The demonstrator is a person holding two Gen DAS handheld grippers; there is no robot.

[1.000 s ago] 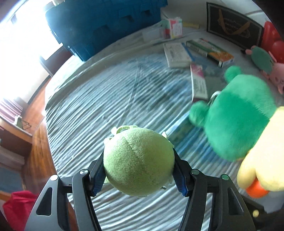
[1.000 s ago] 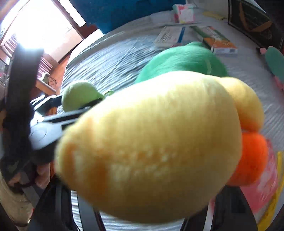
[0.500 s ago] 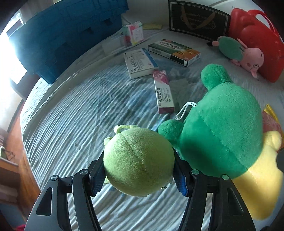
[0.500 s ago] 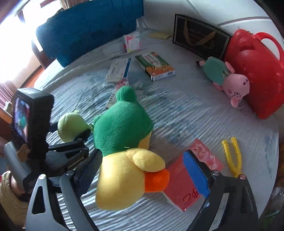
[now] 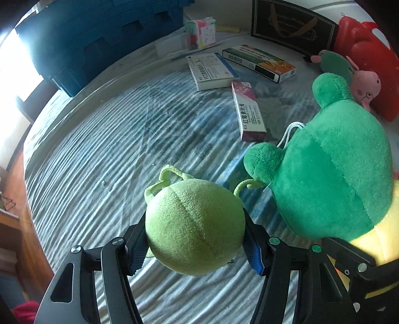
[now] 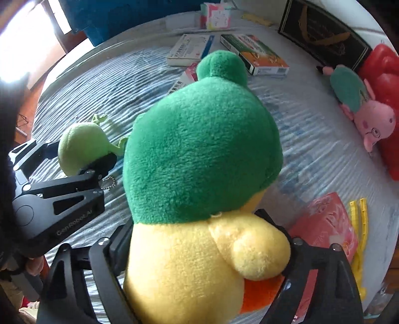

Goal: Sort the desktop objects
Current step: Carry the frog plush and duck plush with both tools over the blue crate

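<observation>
Rumpled pale blue-striped cloth (image 5: 104, 139) covers the whole round surface, bright window glare washing in at the left and a dark blue crate (image 5: 99, 37) standing at the far edge. Further back, a black framed plaque (image 5: 291, 22) leans upright, with a red bag (image 5: 369, 57) beside it and a pink pig plush (image 6: 361, 109) lying against that bag. Three medicine boxes sit in a loose cluster mid-table: a white one (image 5: 212, 71), a green-and-orange one (image 5: 259, 62) and a narrow pink one (image 5: 248, 111). Near the right edge, a red packet (image 6: 329, 219) and yellow plastic tongs (image 6: 361, 224) lie side by side.

Now the tools. Left gripper (image 5: 195, 239) is clamped firmly on the small light-green plush ball (image 5: 194, 229), both blue pads pressed into its sides, the ball's little leafy loop pointing away toward the cloth. Just beside it to the right sits the big green-hooded yellow duck plush (image 6: 199, 154), its green ear almost brushing the ball's tail. Right gripper (image 6: 202, 246) straddles that duck's yellow body; its jaws have just been closing in, the duck between them and filling the gap, the fingers hard against the fur on both sides, though the pads themselves are hidden behind the plush.
</observation>
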